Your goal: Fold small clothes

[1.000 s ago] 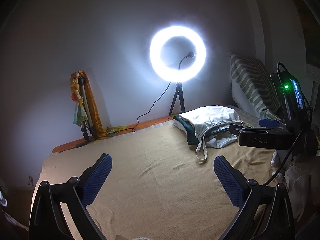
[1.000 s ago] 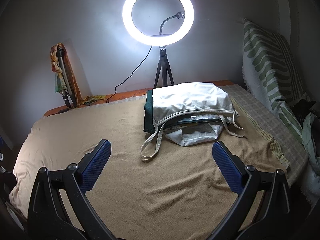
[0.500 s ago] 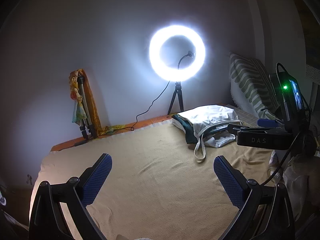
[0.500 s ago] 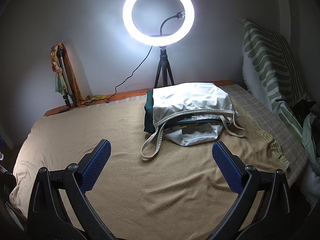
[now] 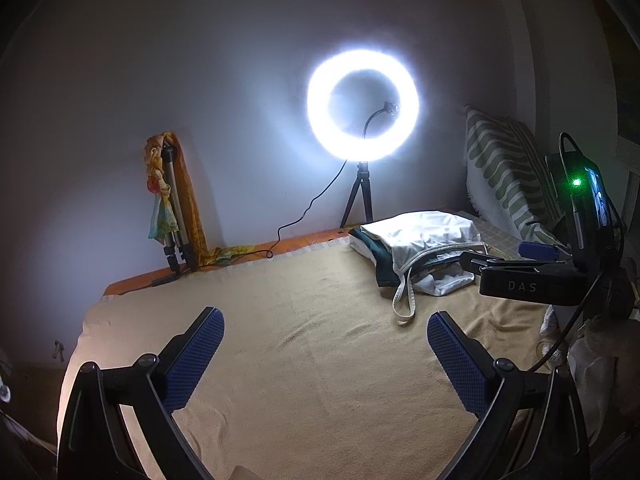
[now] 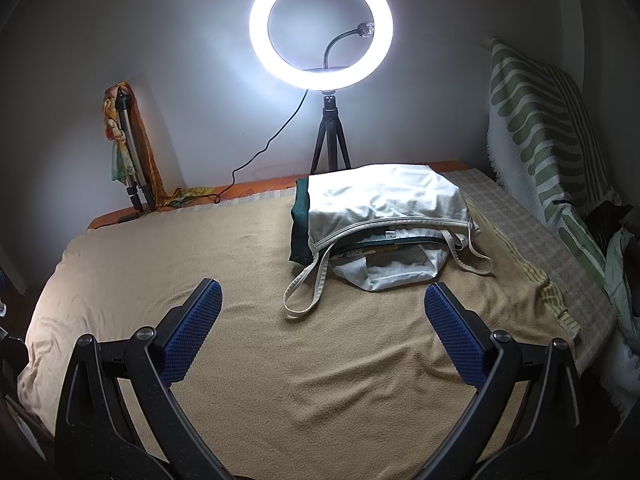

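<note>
A small stack of clothes (image 6: pixel 384 216) lies at the back right of the tan blanket (image 6: pixel 248 340): a pale strappy top on top, a dark green garment under it, a white piece sticking out in front. Its straps trail toward me. The left wrist view shows the same stack (image 5: pixel 420 248) far off to the right. My right gripper (image 6: pixel 324 324) hovers open just short of the stack, empty. My left gripper (image 5: pixel 326 354) is open and empty over the bare blanket (image 5: pixel 304 360), and the right gripper's body (image 5: pixel 528 284) shows at its right.
A lit ring light on a tripod (image 6: pixel 322 28) stands against the back wall, its cable running left. A folded tripod with a colourful cloth (image 6: pixel 128 148) leans at back left. A green-striped pillow (image 6: pixel 536 128) and more fabric crowd the right edge.
The left wrist view has shifted slightly, with the clothes stack sitting a little lower and further left in it. The right gripper and the clothes have not visibly moved.
</note>
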Motion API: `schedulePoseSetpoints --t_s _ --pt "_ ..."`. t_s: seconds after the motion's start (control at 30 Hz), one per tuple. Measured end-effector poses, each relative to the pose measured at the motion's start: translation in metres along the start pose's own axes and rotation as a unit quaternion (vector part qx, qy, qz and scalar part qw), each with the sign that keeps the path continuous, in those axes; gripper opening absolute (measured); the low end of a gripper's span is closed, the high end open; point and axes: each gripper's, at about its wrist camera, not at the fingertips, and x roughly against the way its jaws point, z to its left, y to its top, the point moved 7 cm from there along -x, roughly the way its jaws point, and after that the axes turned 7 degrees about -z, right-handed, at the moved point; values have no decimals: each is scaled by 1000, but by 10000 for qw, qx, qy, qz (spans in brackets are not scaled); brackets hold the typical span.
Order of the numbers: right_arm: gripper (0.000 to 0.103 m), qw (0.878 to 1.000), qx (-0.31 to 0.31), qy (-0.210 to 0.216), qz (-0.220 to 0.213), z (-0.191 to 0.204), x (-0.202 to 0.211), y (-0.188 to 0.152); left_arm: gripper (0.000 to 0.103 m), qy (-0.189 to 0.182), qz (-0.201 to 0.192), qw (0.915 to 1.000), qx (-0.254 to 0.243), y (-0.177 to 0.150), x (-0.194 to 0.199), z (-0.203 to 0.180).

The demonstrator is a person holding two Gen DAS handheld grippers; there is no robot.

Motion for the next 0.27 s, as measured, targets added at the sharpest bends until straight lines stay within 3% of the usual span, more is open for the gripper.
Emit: schedulePoseSetpoints --t_s 0.27 --pt "103 10000 16 18 4 2 -1 -1 103 17 -113 9999 -23 2 5 1"
